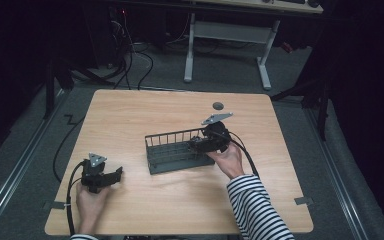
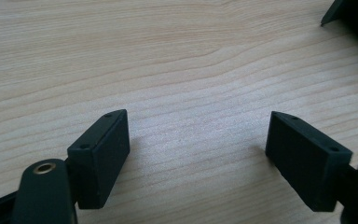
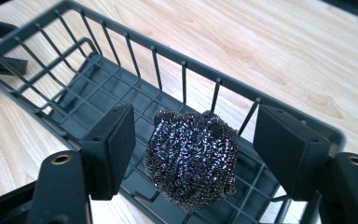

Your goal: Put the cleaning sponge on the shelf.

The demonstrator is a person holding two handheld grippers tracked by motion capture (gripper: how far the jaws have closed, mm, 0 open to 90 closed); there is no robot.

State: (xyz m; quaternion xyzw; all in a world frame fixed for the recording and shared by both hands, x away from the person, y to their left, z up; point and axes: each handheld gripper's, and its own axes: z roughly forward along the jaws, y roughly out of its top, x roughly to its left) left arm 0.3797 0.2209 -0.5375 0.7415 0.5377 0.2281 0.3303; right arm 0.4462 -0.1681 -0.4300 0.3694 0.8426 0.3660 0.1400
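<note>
The right gripper view shows a dark steel-wool scouring ball (image 3: 192, 158) lying on the floor of the dark grey wire rack (image 3: 121, 44), between the right gripper's (image 3: 193, 151) 2 parted pads, neither pressing it; the high view hides the ball behind that gripper (image 1: 196, 143); the left gripper (image 2: 198, 158) gapes over bare light wooden table (image 2: 168, 56).

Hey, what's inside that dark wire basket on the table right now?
A steel wool scrubber sits on the grid floor of the basket, between the open right tongs, which don't press on it. The floor under the scrubber is covered.
</note>
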